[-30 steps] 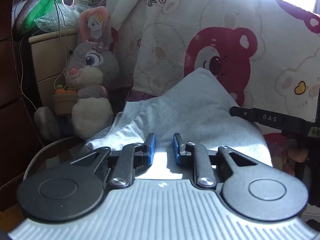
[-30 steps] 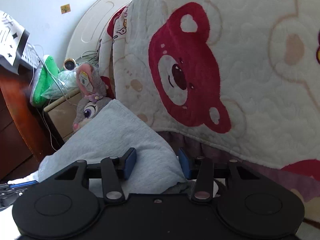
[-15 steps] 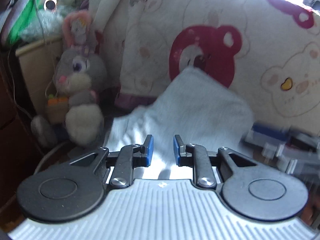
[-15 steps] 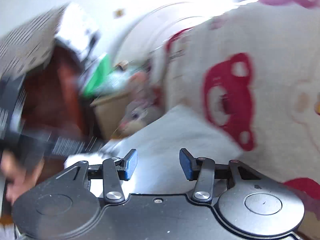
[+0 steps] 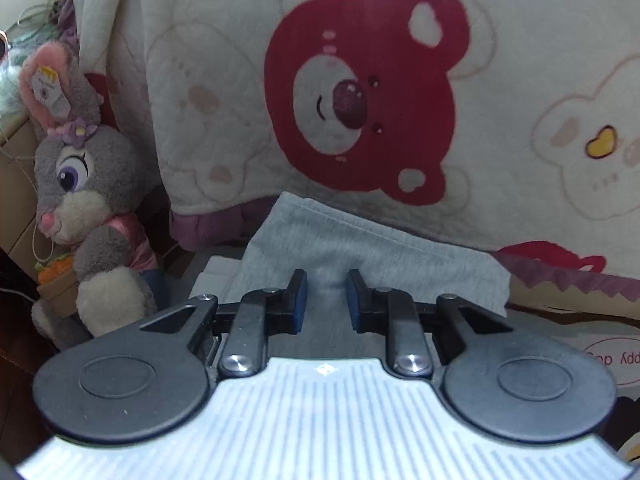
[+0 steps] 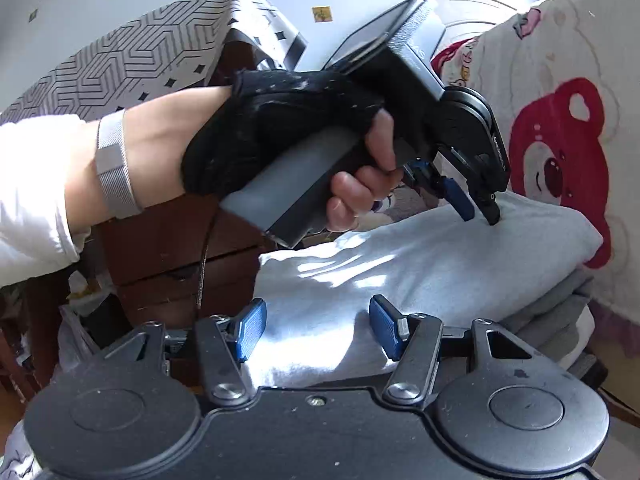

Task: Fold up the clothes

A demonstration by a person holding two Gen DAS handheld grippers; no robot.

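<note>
left gripper: jaws narrowly parted, pointing down at the grey garment; cloth fills the gap, but whether the pads pinch it or only rest on it I cannot tell. Right wrist view shows its tips pressed down on the top of the cloth.
right gripper: released; jaws have just been opening and stand wide, pale cloth lying between and beneath them, pads not pressing it.
grey garment: folded, on top of a stack of other folded cloth, just in front of the hanging quilt. Near edge is cut off by the gripper bodies in both views; sun glare washes out its surface in the right wrist view.
left hand: black fingerless glove, wrapped round the left gripper handle; metal mesh wristband, white sleeve cut by the frame edge.
quilt: cream with red bear print, fills the background; top cut off.
plush rabbit: left of the quilt, upright, partly cut by the lens edge.
dark wooden furniture: behind the hand, mostly hidden.
patterned cloth: draped over the furniture top.
surface under stack: hidden, cannot make out.
</note>
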